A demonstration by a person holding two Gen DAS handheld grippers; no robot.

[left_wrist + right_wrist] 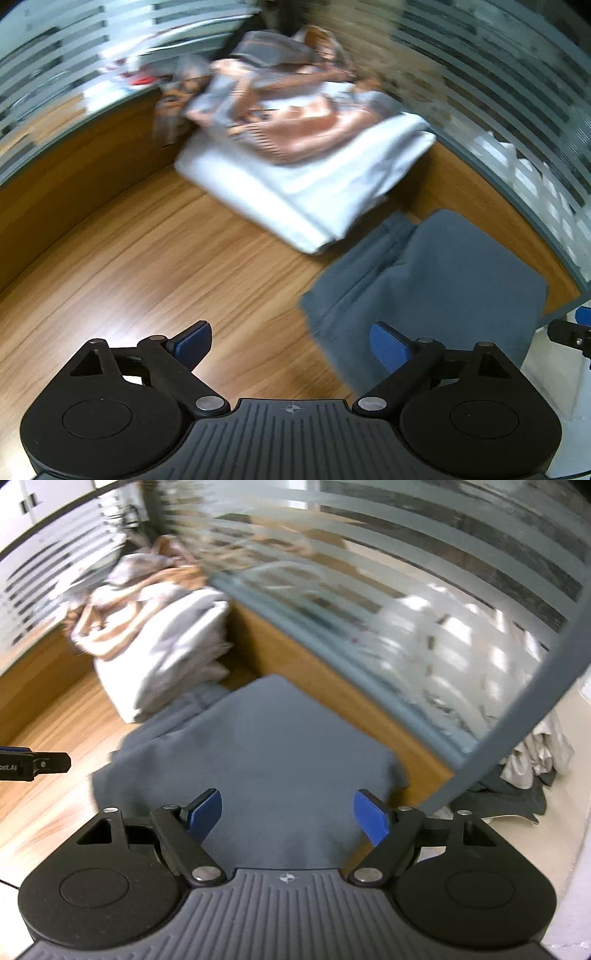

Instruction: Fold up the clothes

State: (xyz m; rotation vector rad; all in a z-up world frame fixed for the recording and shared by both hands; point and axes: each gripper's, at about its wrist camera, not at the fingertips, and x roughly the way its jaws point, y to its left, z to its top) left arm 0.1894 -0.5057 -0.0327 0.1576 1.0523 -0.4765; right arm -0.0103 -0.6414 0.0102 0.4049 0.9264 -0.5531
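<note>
A folded grey garment [436,284] lies at the right end of the wooden table [147,258]; it also shows in the right wrist view [258,753]. My left gripper [291,347] is open and empty, above the table just left of the garment. My right gripper [288,819] is open and empty, above the garment's near edge. Behind the garment lies a folded white cloth [314,184] with a crumpled pink and grey pile [280,99] on it; the pile also shows in the right wrist view [147,613].
A frosted striped glass partition [424,609] runs along the table's far and right edges. More clothes [532,760] lie on the floor beyond the table's right end. Part of the left gripper [33,764] shows at the left of the right wrist view.
</note>
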